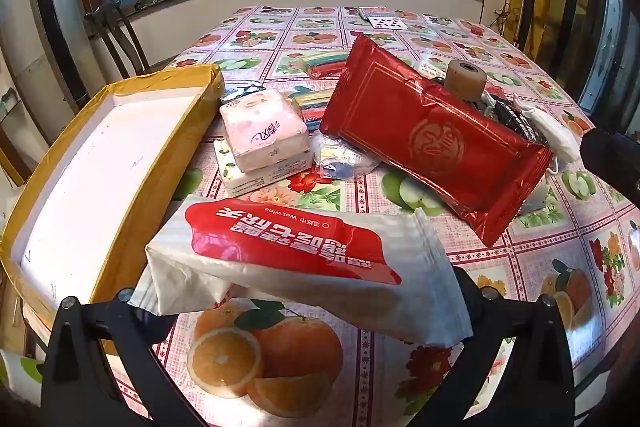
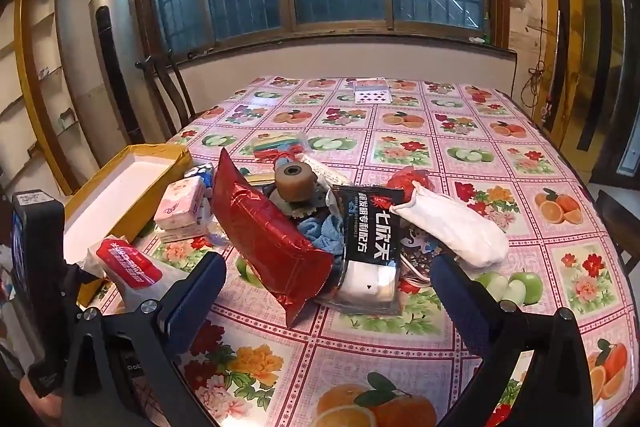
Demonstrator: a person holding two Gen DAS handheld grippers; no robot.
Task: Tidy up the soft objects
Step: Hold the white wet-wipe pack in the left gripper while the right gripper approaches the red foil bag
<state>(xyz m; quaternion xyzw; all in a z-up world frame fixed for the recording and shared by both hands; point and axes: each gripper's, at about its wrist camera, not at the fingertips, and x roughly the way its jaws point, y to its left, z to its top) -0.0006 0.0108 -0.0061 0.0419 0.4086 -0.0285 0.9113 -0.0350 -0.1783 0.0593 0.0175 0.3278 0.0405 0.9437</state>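
Left wrist view. The left gripper (image 1: 296, 291) is clenched on a white-and-red wet wipe pack (image 1: 288, 251), held above the table's near left part, just beside the open yellow box (image 1: 132, 163). The pack sags and juts past both fingers, so it may slip or twist loose if swung fast. Its trailing end could catch on the box's near wall. The box's white floor looks bare, so there is room to drop in. The box overhangs or sits at the table's left edge; a hard push might shove it off. Pink tissue packs (image 1: 264, 135) and a large red foil pack (image 1: 432, 143) crowd the middle, the foil propped on the heap and likely to slide.

Right wrist view. The right gripper (image 2: 328, 275) has its jaws spread, gripping nothing, low over the table's near edge and facing the heap. A tape roll (image 2: 293, 181) is perched on top and could roll if the foil pack is pulled. A black sachet (image 2: 370, 227) and a white cloth bundle (image 2: 456, 227) lie close ahead. The far half of the table (image 2: 500, 131) is mostly open.
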